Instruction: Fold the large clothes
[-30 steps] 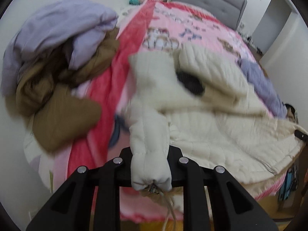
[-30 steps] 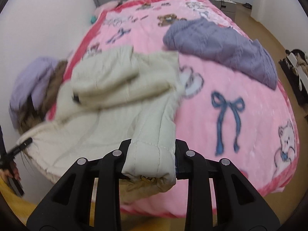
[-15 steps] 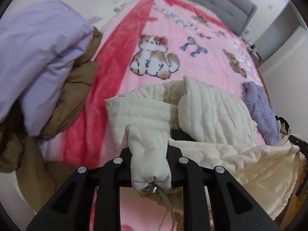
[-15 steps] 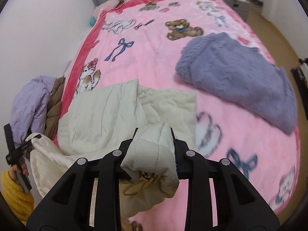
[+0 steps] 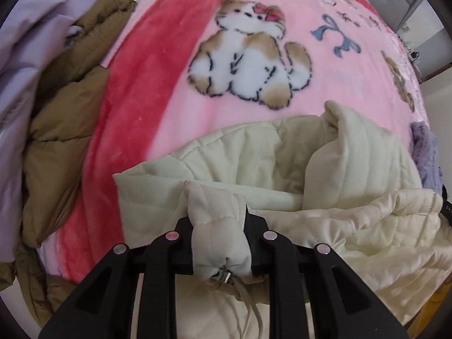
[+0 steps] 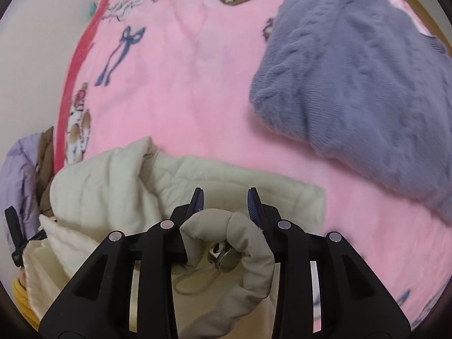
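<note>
Left wrist view: a cream quilted jacket (image 5: 333, 175) lies bunched on a pink blanket (image 5: 175, 90) printed with a cat (image 5: 248, 65). Left of the jacket, at the blanket's red border, a brown padded coat (image 5: 65, 130) is heaped under a lilac garment (image 5: 31, 45). Right of the jacket a corner of a purple knit sweater (image 5: 425, 147) shows. The left gripper (image 5: 219, 226) is clamped on the jacket's hem corner, the padded fabric bulging up between narrow jaws, a drawstring toggle (image 5: 224, 276) hanging below.

In the right wrist view the sweater (image 6: 367, 84) lies on the blanket (image 6: 183, 84) beyond and right of the jacket (image 6: 118, 195), not touching it. The right gripper (image 6: 226, 204) has just been opening: its jaws stand apart with blue pads (image 6: 252, 203) bare, and the other hem corner sags loose low between the fingers, released.
</note>
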